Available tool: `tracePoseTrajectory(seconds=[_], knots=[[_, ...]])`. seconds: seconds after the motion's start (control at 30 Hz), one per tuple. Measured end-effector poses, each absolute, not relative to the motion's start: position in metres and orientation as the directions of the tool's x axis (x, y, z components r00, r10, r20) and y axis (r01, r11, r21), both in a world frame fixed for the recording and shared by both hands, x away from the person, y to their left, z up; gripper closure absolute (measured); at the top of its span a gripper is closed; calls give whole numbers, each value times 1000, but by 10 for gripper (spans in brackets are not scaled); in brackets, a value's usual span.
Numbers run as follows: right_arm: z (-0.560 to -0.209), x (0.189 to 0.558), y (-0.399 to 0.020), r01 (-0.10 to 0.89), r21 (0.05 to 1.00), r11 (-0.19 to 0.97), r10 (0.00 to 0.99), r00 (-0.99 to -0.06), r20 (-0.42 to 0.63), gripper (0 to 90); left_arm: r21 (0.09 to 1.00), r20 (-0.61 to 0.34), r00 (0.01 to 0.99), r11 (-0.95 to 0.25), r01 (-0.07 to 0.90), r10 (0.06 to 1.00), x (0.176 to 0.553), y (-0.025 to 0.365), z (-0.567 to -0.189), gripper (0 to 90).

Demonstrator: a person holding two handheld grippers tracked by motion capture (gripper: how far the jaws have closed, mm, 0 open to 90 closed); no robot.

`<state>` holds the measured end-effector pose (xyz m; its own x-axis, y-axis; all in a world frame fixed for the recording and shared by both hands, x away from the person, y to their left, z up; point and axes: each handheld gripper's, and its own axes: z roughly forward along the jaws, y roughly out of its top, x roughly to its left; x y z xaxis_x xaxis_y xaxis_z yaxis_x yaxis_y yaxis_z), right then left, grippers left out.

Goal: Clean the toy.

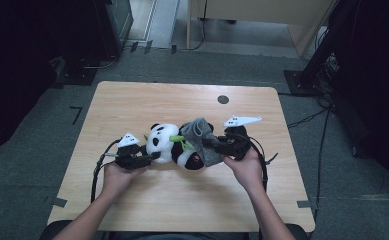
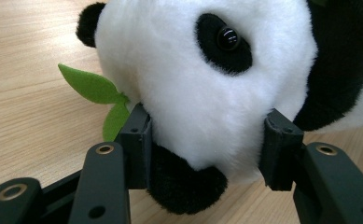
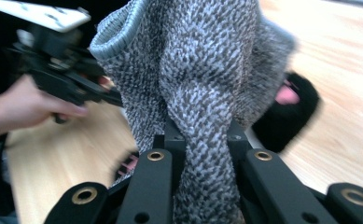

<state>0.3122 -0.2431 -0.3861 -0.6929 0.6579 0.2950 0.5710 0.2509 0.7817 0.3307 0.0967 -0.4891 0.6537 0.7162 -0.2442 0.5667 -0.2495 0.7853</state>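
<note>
A plush panda (image 1: 172,144) lies on its side in the middle of the wooden table (image 1: 132,105), with green felt leaves (image 2: 95,88) by its head. My left gripper (image 1: 149,157) is shut on the panda's white head (image 2: 207,84), its jaws pressing into both sides. A grey knitted garment (image 1: 202,140) drapes over the panda's lower body. My right gripper (image 1: 212,145) is shut on a bunched fold of that grey knit (image 3: 202,93), lifted off the table. A black paw with a pink pad (image 3: 289,105) pokes out behind the fabric.
A small dark round hole (image 1: 223,99) sits near the table's far edge. Cables trail from both grippers over the near half of the table. Black stands and wooden furniture stand on the floor beyond.
</note>
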Motion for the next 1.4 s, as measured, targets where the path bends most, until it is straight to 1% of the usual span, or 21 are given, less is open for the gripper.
tracePoseTrajectory(seconds=[0.03, 0.07, 0.1, 0.2, 0.23, 0.33, 0.43, 0.5, 0.67, 0.77, 0.8, 0.9, 0.97, 1.0, 1.03, 1.1, 1.2, 1.3, 1.33, 1.37, 1.4], knots=[[-382, 308, -233, 557, 786, 268, 630, -719, 294, 791, 785, -245, 653, -248, 568, 717, 331, 97, -489, 470], [-382, 308, -233, 557, 786, 268, 630, -719, 294, 791, 784, -245, 653, -249, 569, 717, 331, 96, -489, 470], [-383, 304, -221, 553, 771, 315, 612, -740, 281, 791, 781, -255, 650, -243, 575, 716, 331, 97, -489, 471], [-395, 302, -210, 557, 732, 392, 618, -749, 238, 791, 779, -256, 653, -247, 576, 713, 331, 97, -489, 473], [-399, 302, -209, 561, 727, 396, 621, -746, 238, 791, 780, -253, 654, -250, 574, 713, 331, 97, -489, 474], [-409, 304, -211, 578, 713, 396, 629, -737, 248, 790, 778, -254, 657, -253, 575, 710, 331, 97, -490, 475], [-411, 304, -213, 589, 701, 402, 631, -733, 254, 790, 777, -258, 657, -252, 577, 708, 331, 97, -490, 476], [-414, 302, -217, 587, 692, 421, 639, -733, 233, 791, 777, -258, 659, -254, 576, 706, 330, 97, -490, 477], [-419, 299, -225, 598, 689, 409, 644, -724, 246, 791, 777, -257, 661, -256, 575, 704, 330, 97, -490, 478], [-423, 296, -236, 607, 693, 388, 669, -703, 241, 791, 775, -259, 661, -257, 577, 704, 331, 97, -490, 478], [-425, 296, -240, 606, 693, 391, 682, -696, 225, 791, 775, -259, 661, -257, 578, 704, 331, 98, -490, 477], [-434, 295, -249, 635, 655, 409, 723, -664, 192, 792, 776, -258, 660, -255, 576, 705, 331, 98, -490, 477], [-438, 294, -252, 641, 655, 399, 722, -660, 206, 792, 779, -249, 663, -260, 570, 706, 331, 98, -490, 476], [-443, 293, -260, 663, 658, 357, 723, -643, 255, 792, 780, -245, 662, -261, 568, 708, 330, 97, -490, 476], [-443, 293, -262, 665, 658, 355, 724, -640, 256, 791, 780, -245, 662, -261, 568, 708, 330, 97, -490, 475], [-439, 292, -266, 662, 670, 336, 724, -636, 265, 791, 780, -249, 658, -256, 572, 711, 330, 97, -490, 475], [-424, 288, -267, 636, 706, 312, 715, -647, 267, 791, 781, -242, 659, -261, 568, 712, 330, 96, -490, 475], [-406, 286, -261, 598, 740, 307, 700, -669, 251, 791, 781, -235, 660, -266, 565, 713, 330, 96, -489, 475], [-406, 286, -261, 598, 740, 307, 700, -669, 251, 791, 781, -235, 660, -266, 565, 713, 330, 96, -489, 475], [-394, 286, -251, 575, 758, 308, 679, -691, 248, 791, 781, -234, 660, -266, 565, 714, 330, 96, -489, 475], [-394, 286, -251, 575, 758, 308, 679, -691, 248, 791, 781, -234, 660, -266, 565, 714, 330, 96, -489, 475]])
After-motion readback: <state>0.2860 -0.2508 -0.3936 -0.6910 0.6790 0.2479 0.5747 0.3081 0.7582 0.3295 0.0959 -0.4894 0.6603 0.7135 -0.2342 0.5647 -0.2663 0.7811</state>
